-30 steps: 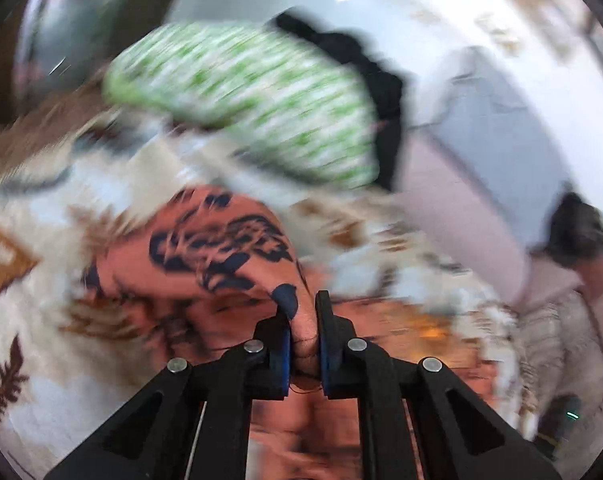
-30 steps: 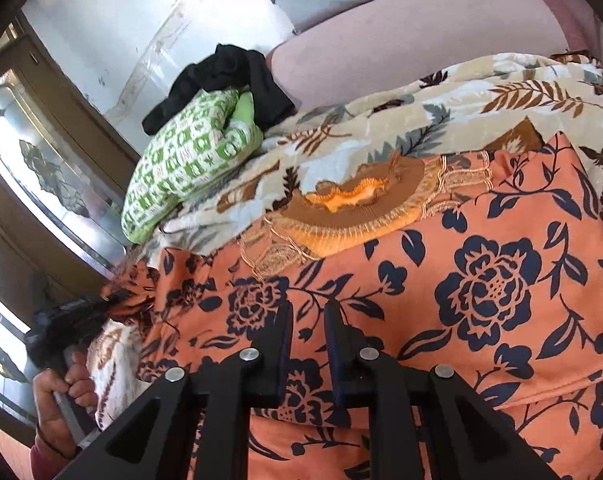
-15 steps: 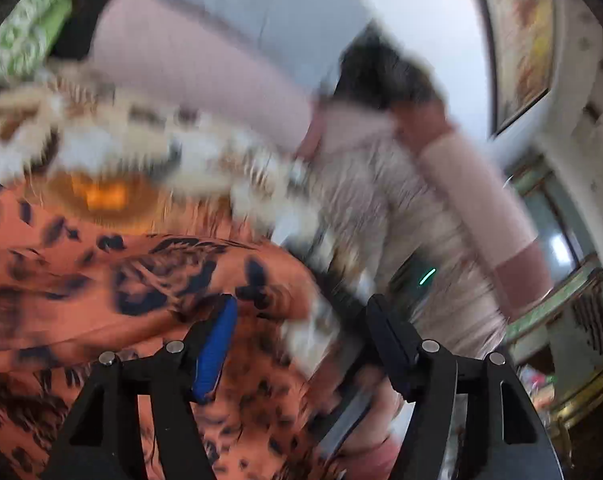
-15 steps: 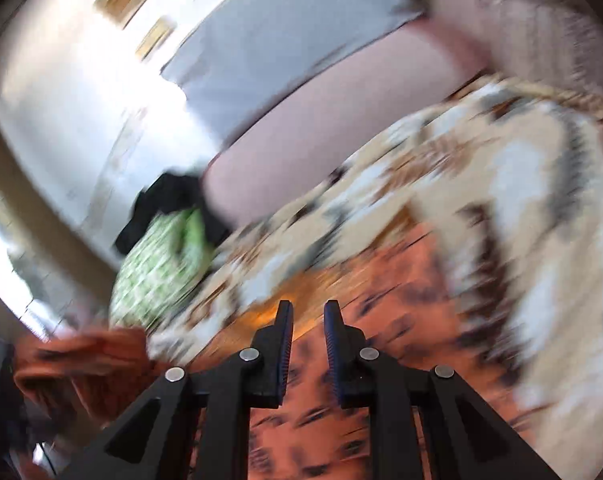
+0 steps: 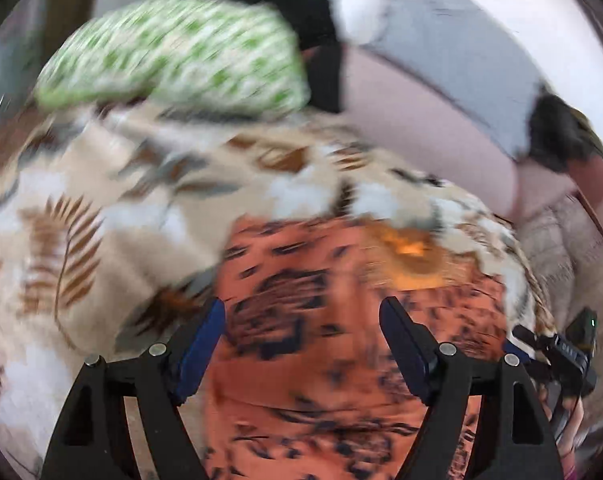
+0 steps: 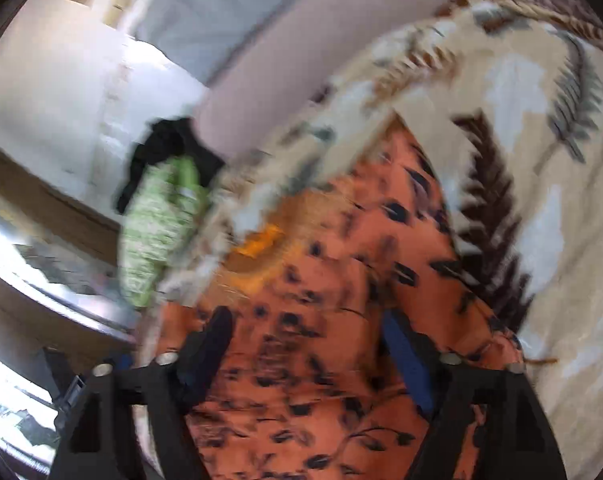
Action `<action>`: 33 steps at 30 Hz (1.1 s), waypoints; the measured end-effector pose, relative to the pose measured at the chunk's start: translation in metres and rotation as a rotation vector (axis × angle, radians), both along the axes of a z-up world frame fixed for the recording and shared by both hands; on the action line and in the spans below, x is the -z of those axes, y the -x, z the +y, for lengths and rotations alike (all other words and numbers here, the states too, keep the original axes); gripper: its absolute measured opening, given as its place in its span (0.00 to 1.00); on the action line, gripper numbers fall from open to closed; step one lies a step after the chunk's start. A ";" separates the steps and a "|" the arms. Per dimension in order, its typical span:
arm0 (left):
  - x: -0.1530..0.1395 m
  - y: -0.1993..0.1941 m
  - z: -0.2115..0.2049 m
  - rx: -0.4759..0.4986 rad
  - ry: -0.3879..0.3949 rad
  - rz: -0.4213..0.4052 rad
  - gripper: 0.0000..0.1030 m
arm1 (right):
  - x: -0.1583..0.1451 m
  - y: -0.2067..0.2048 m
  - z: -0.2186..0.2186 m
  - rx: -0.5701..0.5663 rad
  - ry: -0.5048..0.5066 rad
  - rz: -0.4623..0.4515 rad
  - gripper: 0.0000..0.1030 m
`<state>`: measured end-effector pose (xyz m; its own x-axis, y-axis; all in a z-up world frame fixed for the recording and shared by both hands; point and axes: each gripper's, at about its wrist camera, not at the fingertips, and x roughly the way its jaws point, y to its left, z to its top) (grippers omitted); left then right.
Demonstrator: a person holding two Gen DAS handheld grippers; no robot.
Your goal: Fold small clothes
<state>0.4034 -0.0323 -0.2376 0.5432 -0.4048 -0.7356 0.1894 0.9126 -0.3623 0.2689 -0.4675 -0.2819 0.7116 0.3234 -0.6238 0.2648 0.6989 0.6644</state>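
Observation:
An orange garment with a dark floral print (image 5: 333, 344) lies on a beige leaf-patterned bedspread (image 5: 101, 208). In the left wrist view my left gripper (image 5: 301, 320) hovers over it, jaws wide and still opening, the pads clear of the cloth. The right wrist view shows the same garment (image 6: 321, 360) under my right gripper (image 6: 305, 332), whose jaws are also opening with the cloth lying below them, not pinched. An orange-brown neckline patch (image 6: 261, 244) shows at the garment's far end. Both views are motion-blurred.
A green-and-white patterned pillow (image 5: 181, 52) and a black cloth (image 5: 301, 8) lie at the head of the bed by a pink bolster (image 5: 421, 120). The other hand-held gripper (image 5: 565, 352) shows at the right edge. A wooden window frame (image 6: 41, 208) lies left.
Both grippers let go of the orange garment and opened: the left first, the right in the last half second. The left swung right and back; the garment now lies folded narrower.

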 end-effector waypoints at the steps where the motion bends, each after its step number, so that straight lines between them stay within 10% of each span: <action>1: 0.008 -0.006 0.001 -0.021 -0.020 0.032 0.78 | 0.008 -0.005 -0.002 0.007 0.000 0.034 0.57; 6: 0.035 -0.007 -0.002 -0.051 -0.157 0.115 0.78 | 0.044 -0.028 0.009 -0.041 -0.060 0.148 0.41; 8: 0.041 -0.003 0.008 -0.066 -0.130 0.152 0.78 | 0.038 -0.032 0.030 -0.104 0.034 0.138 0.12; 17: 0.036 0.009 0.008 -0.077 -0.159 0.112 0.78 | -0.059 0.007 0.016 0.171 0.362 -0.168 0.09; 24: 0.053 0.010 -0.029 -0.004 -0.387 0.096 0.78 | 0.024 -0.023 -0.026 0.207 0.247 0.218 0.12; 33: 0.030 0.014 -0.028 -0.046 -0.472 0.012 0.79 | -0.019 0.003 -0.056 0.319 0.110 0.013 0.12</action>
<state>0.3896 -0.0600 -0.2676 0.5428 -0.0005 -0.8398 0.1433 0.9854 0.0921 0.2656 -0.5231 -0.2630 0.7578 0.0159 -0.6523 0.4898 0.6467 0.5847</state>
